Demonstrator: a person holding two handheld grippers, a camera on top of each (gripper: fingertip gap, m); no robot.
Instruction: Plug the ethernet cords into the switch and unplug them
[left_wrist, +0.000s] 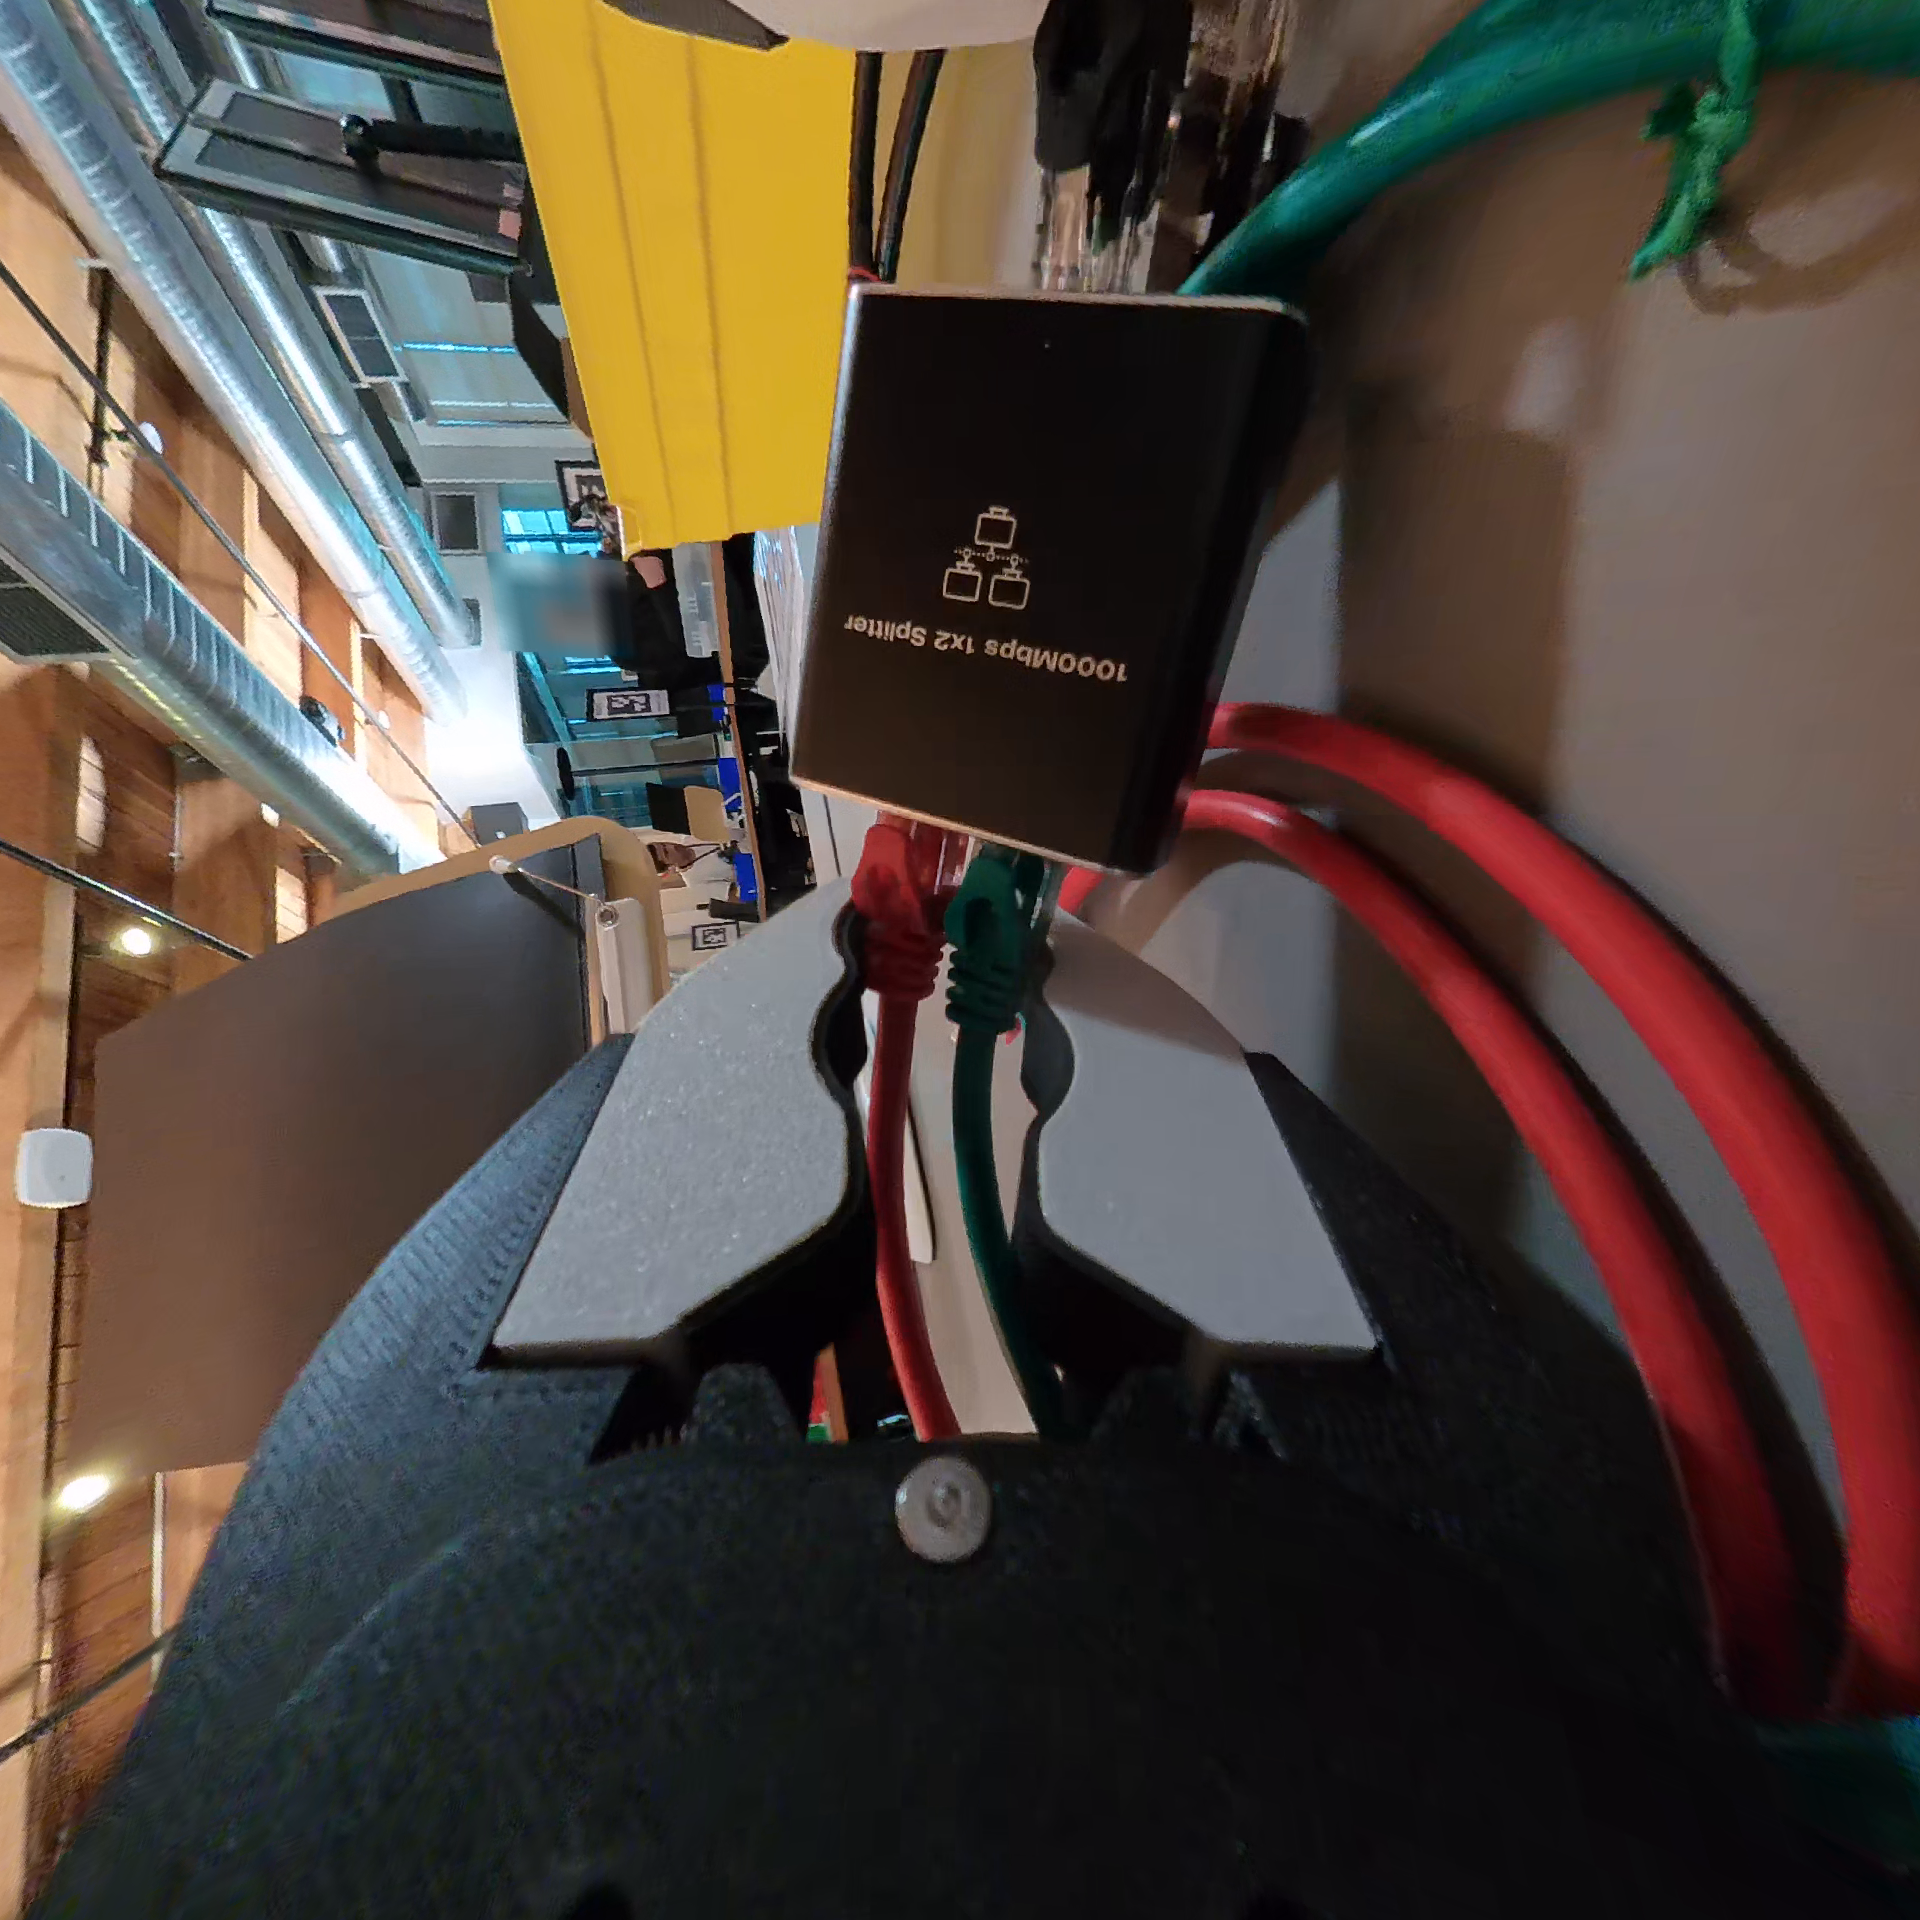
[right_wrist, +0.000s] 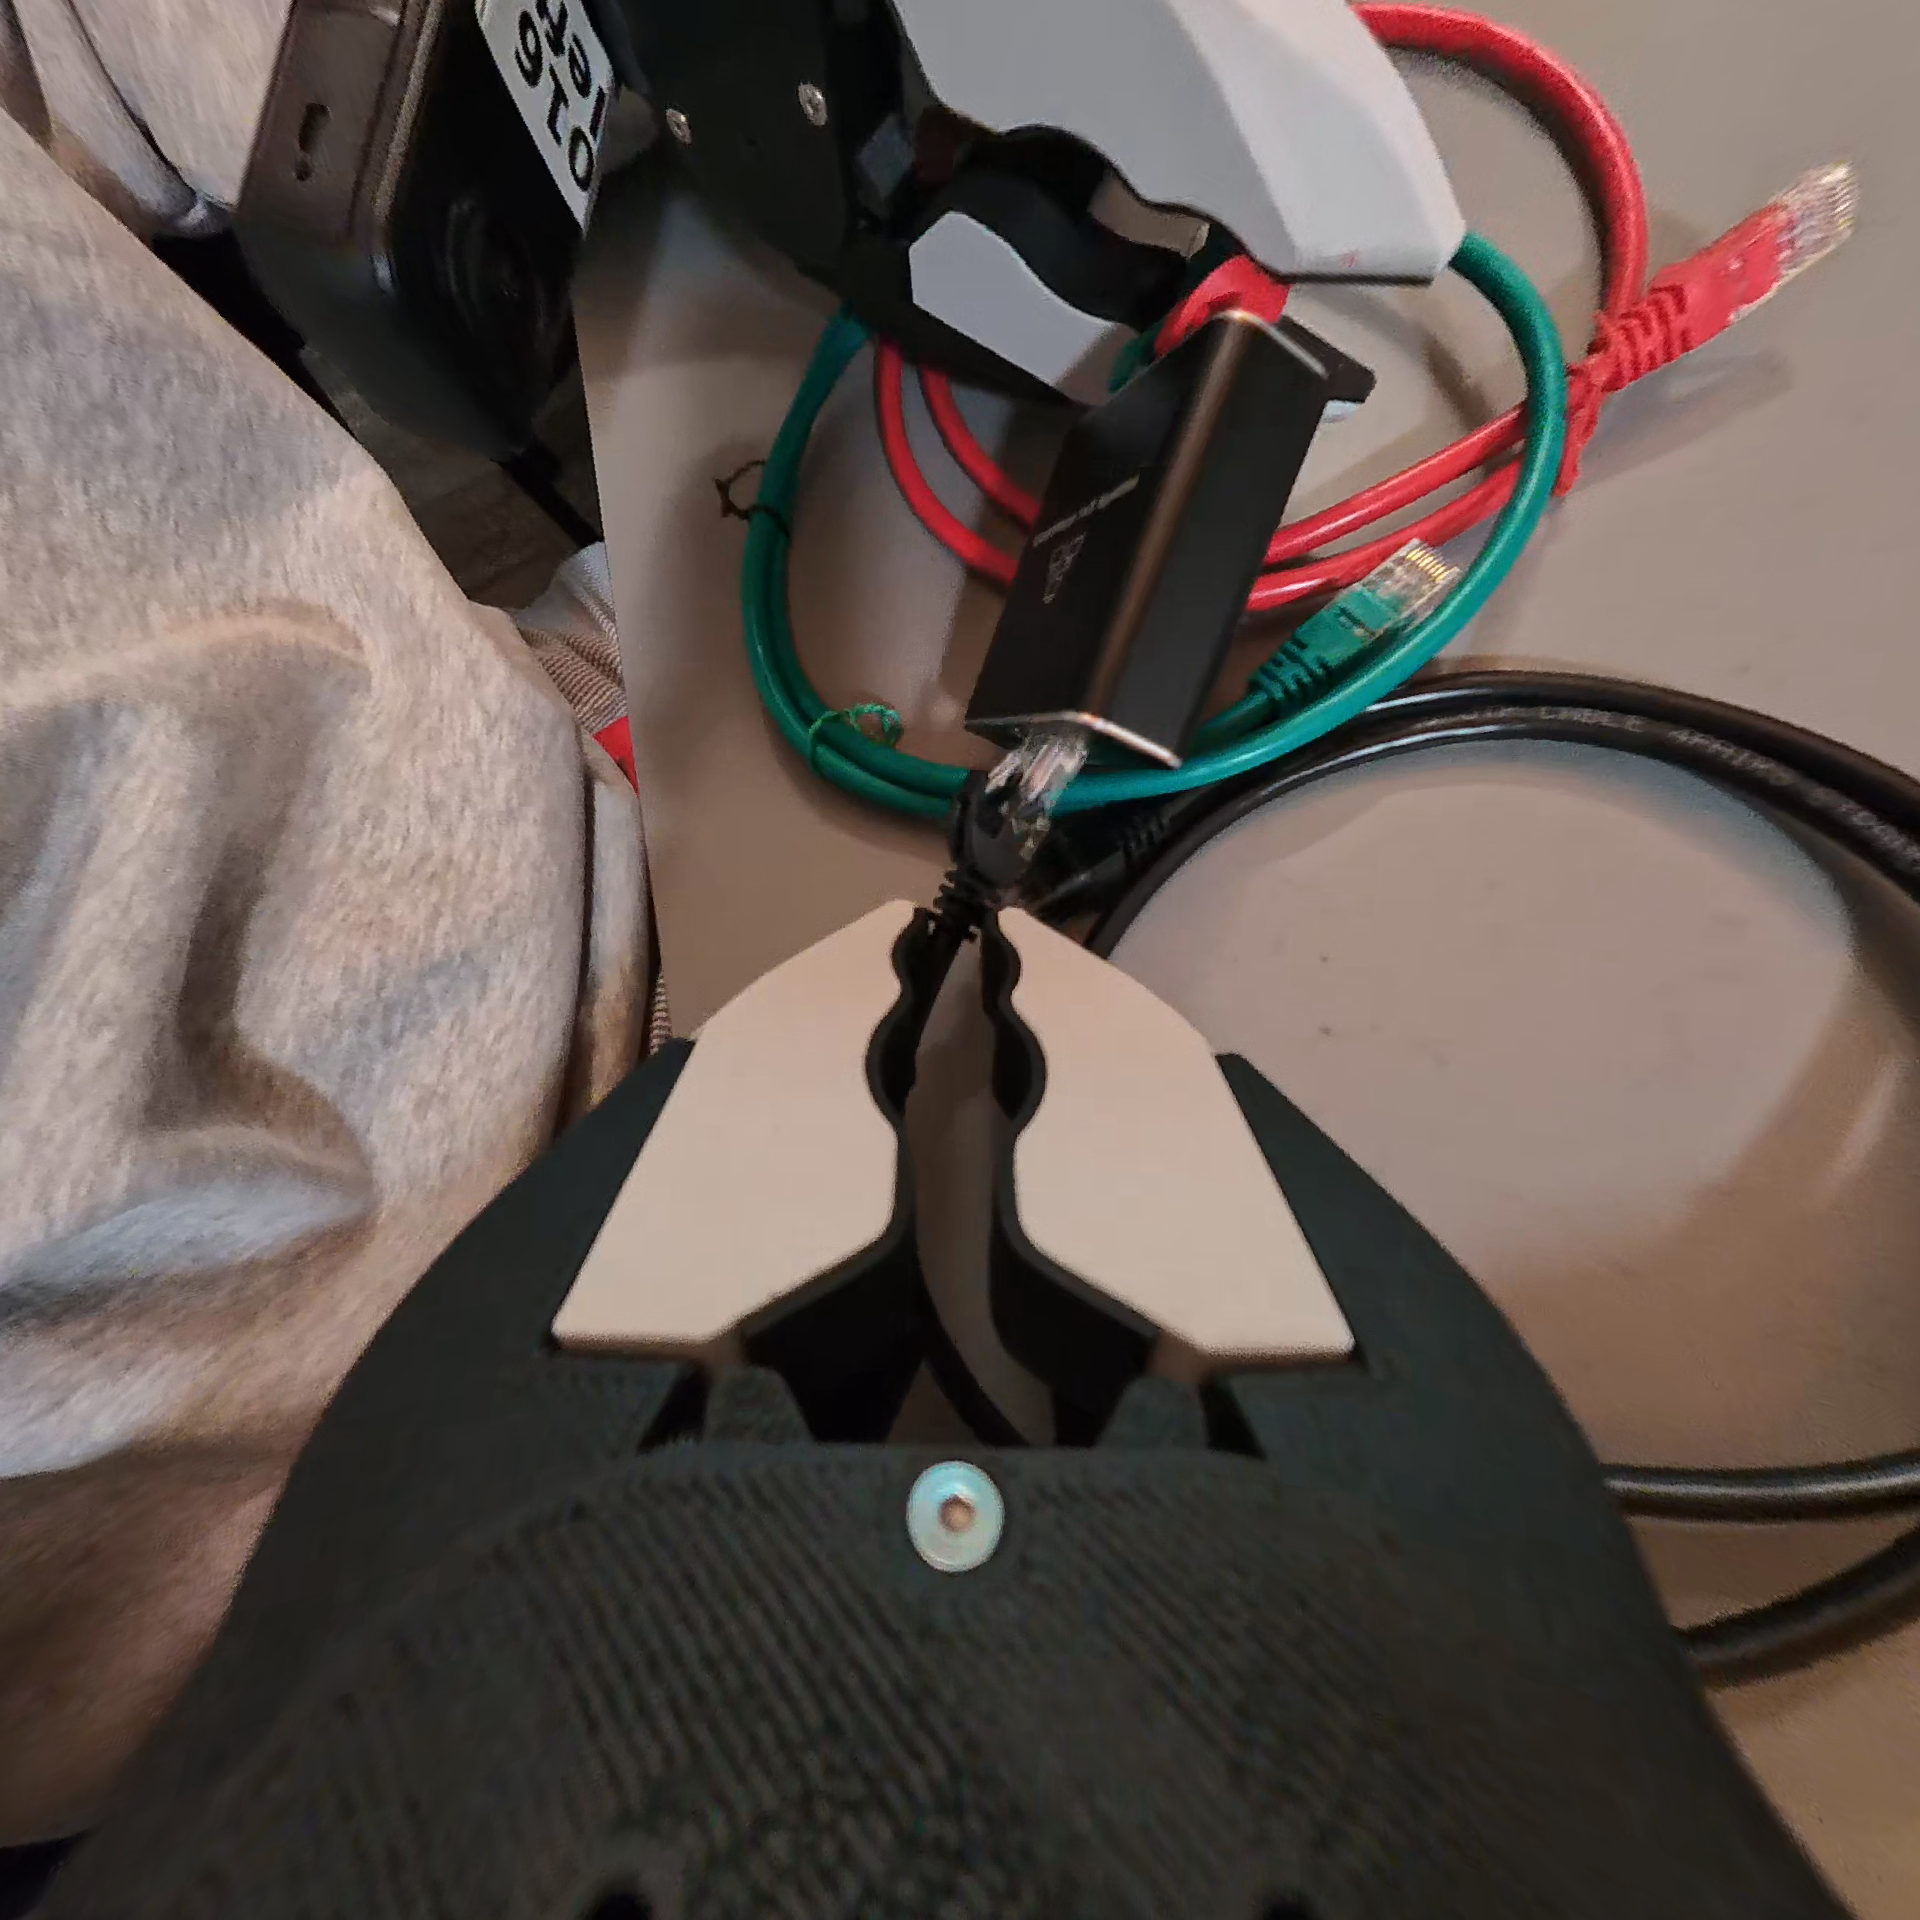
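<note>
Clamping the black cord (right_wrist: 951, 940) in the right gripper (right_wrist: 954, 935), plug lining up lengthwise with the switch (right_wrist: 1153, 551) port just ahead, left gripper (left_wrist: 951, 966) pinching red cord (left_wrist: 894, 945) and green cord (left_wrist: 987, 956) opposite.

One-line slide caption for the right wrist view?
Right claw pinches the black cord, its clear plug at the black switch port.
</note>
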